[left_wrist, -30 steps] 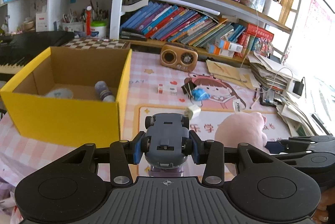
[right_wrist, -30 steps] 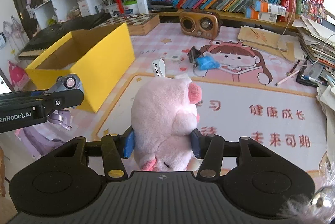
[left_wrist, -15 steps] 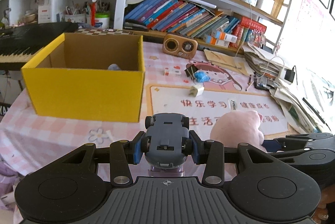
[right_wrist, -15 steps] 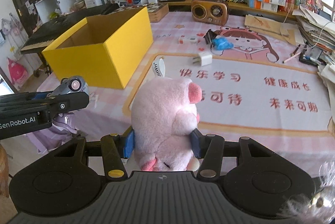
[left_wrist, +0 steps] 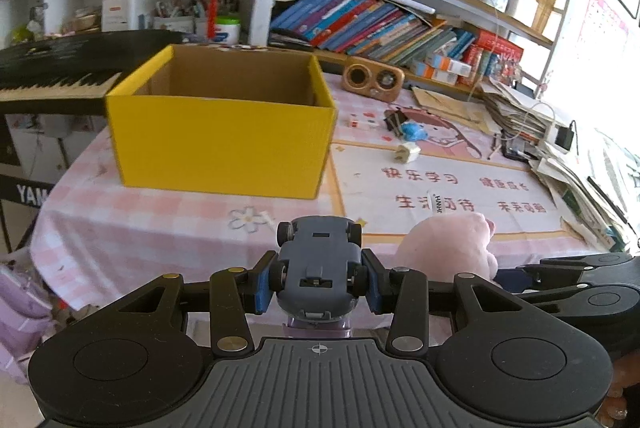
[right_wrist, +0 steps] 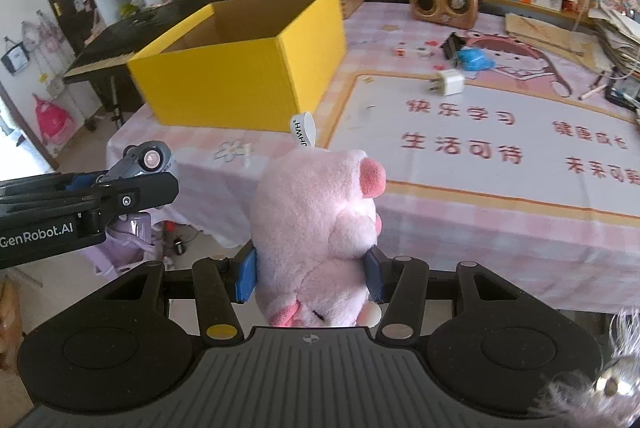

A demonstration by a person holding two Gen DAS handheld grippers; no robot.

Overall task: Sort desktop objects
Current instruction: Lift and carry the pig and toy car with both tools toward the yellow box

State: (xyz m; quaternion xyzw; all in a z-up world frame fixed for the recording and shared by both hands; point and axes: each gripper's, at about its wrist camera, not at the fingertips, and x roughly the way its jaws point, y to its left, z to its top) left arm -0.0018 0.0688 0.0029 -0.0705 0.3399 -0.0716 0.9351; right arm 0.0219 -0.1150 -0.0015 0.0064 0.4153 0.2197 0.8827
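Note:
My left gripper [left_wrist: 318, 282] is shut on a grey toy car [left_wrist: 318, 260], held off the table's near edge. My right gripper [right_wrist: 310, 278] is shut on a pink plush pig [right_wrist: 316, 228], also held off the near edge. The pig also shows in the left wrist view [left_wrist: 448, 248], and the car shows at the left of the right wrist view [right_wrist: 146, 158]. A yellow cardboard box [left_wrist: 224, 132] stands open on the table's left side, ahead of both grippers; it also shows in the right wrist view [right_wrist: 240, 80]. Its inside is hidden from here.
On the pink desk mat [left_wrist: 460, 188] lie a white charger plug [left_wrist: 406, 153], a blue object [left_wrist: 414, 130] with a black clip, and small dice [left_wrist: 362, 122]. A wooden radio [left_wrist: 374, 78], paper stacks [left_wrist: 516, 108] and a keyboard piano [left_wrist: 60, 68] surround them.
Both grippers have pulled back and away from the table with their objects still held. The box and mat now look farther off, and the box's contents are no longer visible.

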